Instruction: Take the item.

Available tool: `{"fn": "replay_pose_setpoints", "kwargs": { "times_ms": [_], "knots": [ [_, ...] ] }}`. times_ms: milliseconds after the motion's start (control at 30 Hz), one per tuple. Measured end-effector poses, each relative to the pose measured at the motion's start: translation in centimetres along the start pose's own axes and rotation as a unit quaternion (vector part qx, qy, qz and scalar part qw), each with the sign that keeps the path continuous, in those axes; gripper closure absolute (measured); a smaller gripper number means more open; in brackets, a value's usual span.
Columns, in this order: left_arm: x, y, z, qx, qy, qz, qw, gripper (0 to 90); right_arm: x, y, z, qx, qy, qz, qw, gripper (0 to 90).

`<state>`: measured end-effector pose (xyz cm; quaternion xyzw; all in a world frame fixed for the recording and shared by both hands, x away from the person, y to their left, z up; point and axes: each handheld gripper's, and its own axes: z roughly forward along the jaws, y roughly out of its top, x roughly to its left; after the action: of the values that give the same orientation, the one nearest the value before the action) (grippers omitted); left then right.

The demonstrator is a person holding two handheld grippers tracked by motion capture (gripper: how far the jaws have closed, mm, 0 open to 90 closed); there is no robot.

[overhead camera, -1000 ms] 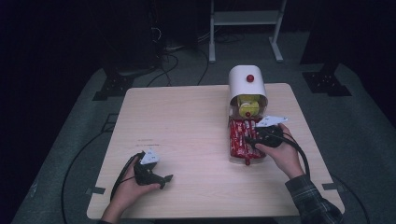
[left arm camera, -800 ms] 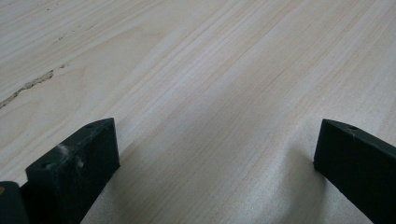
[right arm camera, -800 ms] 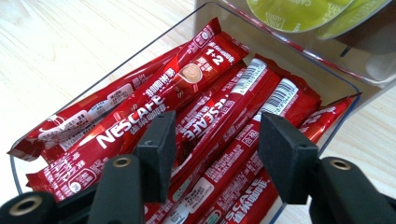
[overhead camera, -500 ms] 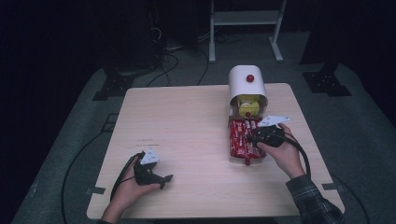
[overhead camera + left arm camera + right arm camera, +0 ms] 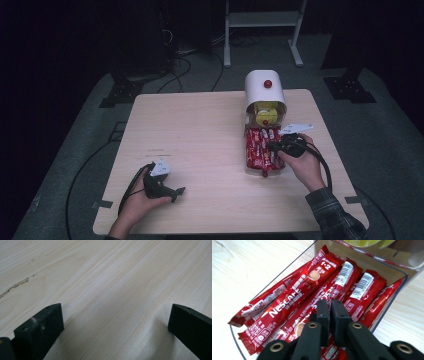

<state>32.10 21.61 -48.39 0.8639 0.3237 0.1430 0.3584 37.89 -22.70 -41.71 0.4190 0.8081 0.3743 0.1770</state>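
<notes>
Several red Nescafé sachets (image 5: 256, 147) (image 5: 294, 293) lie in a clear tray (image 5: 400, 282) at the mouth of a white dispenser (image 5: 262, 89). My right gripper (image 5: 270, 146) (image 5: 330, 302) points down into the pile. Its jaws have just been closing and now stand together with only a hairline gap. No sachet shows between them, and the tips rest on the wrappers. My left gripper (image 5: 178, 192) (image 5: 116, 315) lies on the wooden table (image 5: 200, 130) at the near left, open, with bare wood between its jaws.
Yellow items (image 5: 265, 111) sit inside the dispenser, just behind the tray. A cable loops from each gripper. A white metal stand (image 5: 260, 20) is on the dark floor beyond the table's far edge.
The right gripper's jaws have drawn together over the sachets. Both hands have stayed where they were.
</notes>
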Motion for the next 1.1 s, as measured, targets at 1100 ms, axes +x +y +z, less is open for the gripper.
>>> {"fn": "replay_pose_setpoints", "kwargs": {
  "times_ms": [1100],
  "knots": [
    [0.0,0.0,0.0,0.001,0.0,0.0,1.0,0.0,-0.6,0.1,-2.9,-0.012,0.0,0.013,0.9998,89.0]
  ]
}}
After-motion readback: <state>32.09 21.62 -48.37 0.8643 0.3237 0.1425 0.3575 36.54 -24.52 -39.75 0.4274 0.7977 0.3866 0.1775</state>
